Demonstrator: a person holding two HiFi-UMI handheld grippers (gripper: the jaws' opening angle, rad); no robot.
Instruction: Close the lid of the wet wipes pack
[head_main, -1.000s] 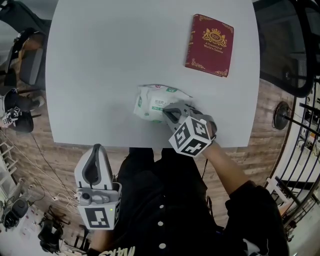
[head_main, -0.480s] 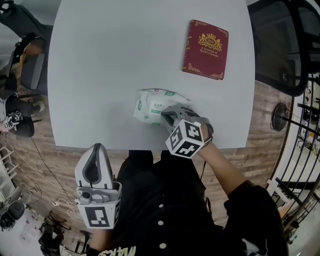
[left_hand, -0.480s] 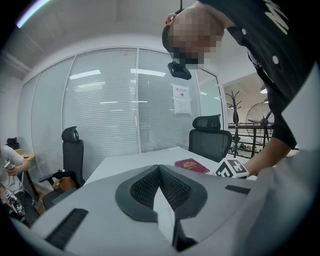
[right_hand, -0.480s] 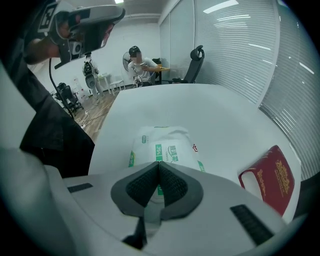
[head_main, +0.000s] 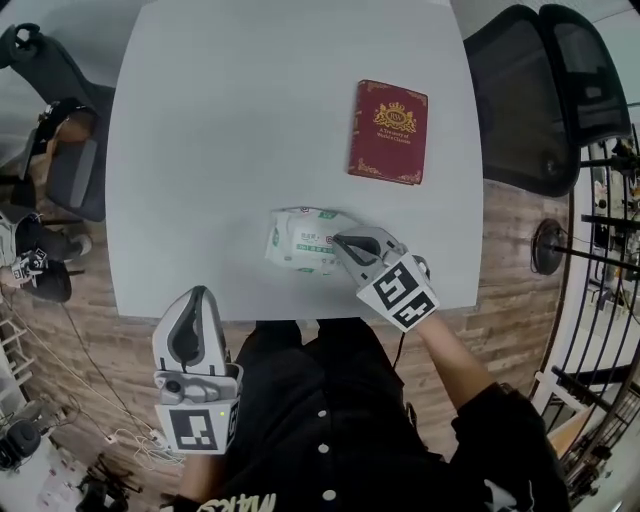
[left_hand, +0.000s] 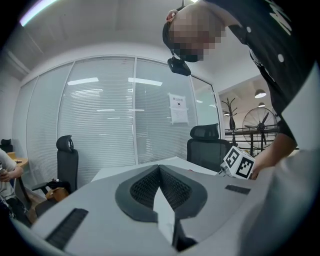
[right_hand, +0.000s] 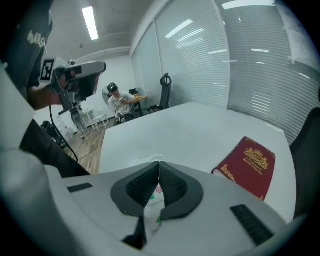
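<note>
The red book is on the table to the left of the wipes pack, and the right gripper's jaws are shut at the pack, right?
Not quite. The head view shows the red book on the table to the right of the wet wipes pack, not the left. The right gripper does have its jaws shut at the pack.

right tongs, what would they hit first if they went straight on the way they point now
Most likely the wet wipes pack, just under the shut right tongs, which angle down at it; contact is unclear.
</note>
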